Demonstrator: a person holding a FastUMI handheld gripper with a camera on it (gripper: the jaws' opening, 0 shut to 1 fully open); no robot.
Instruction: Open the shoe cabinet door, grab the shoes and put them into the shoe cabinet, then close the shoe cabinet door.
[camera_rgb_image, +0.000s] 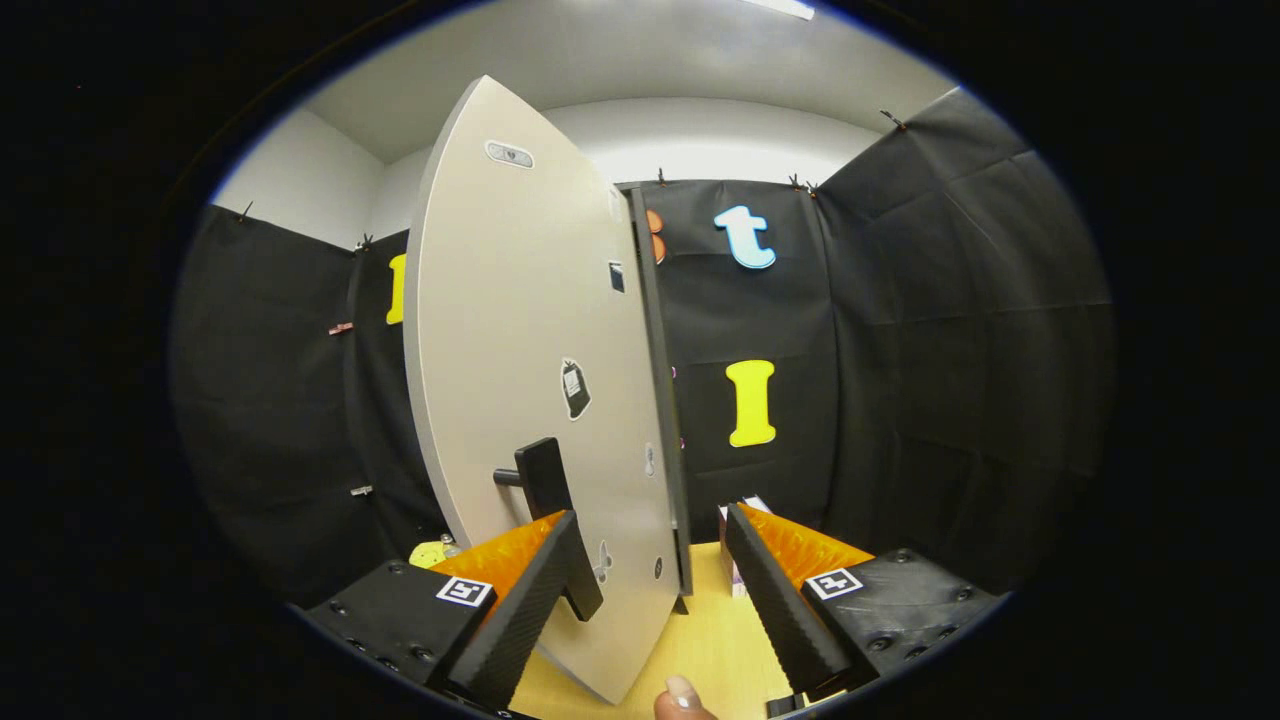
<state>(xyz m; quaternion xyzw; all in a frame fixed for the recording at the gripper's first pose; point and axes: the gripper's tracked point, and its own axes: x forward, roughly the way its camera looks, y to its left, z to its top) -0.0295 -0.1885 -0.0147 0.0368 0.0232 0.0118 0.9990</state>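
Item, gripper (648, 535): I am holding it level and pointing forward, fingers (530, 600) spread wide, gripping nothing. I am seeing the shoe cabinet door (520, 380) standing open and edge-on, its lower edge passing between the fingers; the left finger is sitting against the door's pale face, right by the black handle (548, 490). Whether it is touching the handle I cannot tell. Item, fingertip (682, 695): showing below the door, between the finger bases. Item, wooden surface (715, 640): lying under the door. Item, small yellow object (432, 552): lying left of the door, unidentifiable. Item, black cloth wall (930, 380): enclosing the booth beyond the door.
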